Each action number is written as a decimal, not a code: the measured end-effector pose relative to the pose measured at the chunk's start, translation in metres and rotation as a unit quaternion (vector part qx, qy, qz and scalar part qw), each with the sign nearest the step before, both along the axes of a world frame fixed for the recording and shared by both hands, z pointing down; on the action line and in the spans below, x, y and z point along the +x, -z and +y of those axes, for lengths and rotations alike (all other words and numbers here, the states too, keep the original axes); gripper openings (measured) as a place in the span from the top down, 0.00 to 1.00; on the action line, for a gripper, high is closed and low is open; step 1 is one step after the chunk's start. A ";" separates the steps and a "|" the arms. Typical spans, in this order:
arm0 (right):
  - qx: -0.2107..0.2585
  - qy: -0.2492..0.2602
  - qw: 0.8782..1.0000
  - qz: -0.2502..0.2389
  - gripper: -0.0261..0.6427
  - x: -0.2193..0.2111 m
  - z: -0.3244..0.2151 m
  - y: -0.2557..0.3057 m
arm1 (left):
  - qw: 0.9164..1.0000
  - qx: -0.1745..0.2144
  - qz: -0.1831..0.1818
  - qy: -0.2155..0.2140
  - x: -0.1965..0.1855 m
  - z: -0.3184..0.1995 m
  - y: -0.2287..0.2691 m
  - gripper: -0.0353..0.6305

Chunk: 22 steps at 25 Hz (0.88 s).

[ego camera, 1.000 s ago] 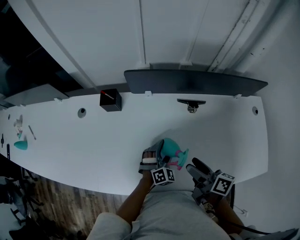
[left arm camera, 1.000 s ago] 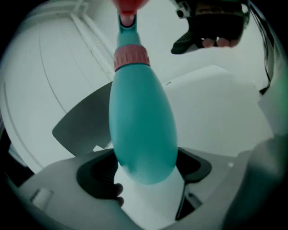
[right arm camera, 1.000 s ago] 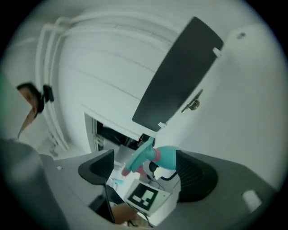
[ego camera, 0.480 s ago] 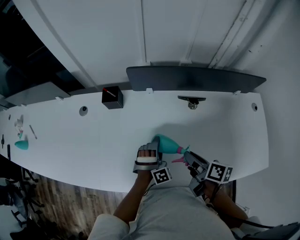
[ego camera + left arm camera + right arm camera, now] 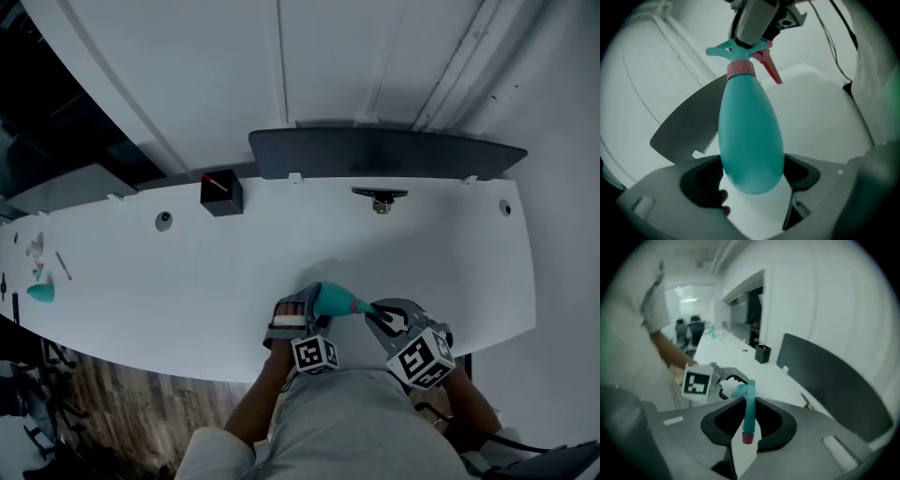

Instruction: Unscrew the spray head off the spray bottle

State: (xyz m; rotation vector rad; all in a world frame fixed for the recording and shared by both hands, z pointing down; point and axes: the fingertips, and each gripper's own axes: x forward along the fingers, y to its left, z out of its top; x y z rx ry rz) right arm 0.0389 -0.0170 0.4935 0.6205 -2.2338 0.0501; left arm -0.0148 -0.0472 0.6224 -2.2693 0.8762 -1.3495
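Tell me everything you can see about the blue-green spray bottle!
The spray bottle is teal, smooth and plastic-looking, with an egg-shaped body, a pink collar and a teal spray head with a pink trigger. It lies sideways in the air near the white table's front edge. The left gripper's jaws clamp its rounded bottom end. The right gripper's jaws have just been closing and pinch the spray head, which is still on.

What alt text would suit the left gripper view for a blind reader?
A teal spray bottle is clamped at its base in the left tool, pointing away over a white desk. At its far end the right tool, whose jaws have just been closing, grips the spray head above a pink collar.
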 end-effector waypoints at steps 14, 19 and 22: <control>0.142 0.067 0.987 -0.027 0.60 -0.017 0.001 0.061 | 0.984 0.003 0.167 0.063 0.007 0.000 0.024 0.35; -0.128 -0.190 0.893 -0.388 0.63 0.003 -0.002 0.101 | 0.980 0.078 0.151 0.108 -0.009 -0.020 0.046 0.35; -0.304 -0.313 0.753 -0.492 0.63 0.008 -0.002 0.076 | 0.981 0.127 0.103 0.108 -0.012 -0.028 0.052 0.35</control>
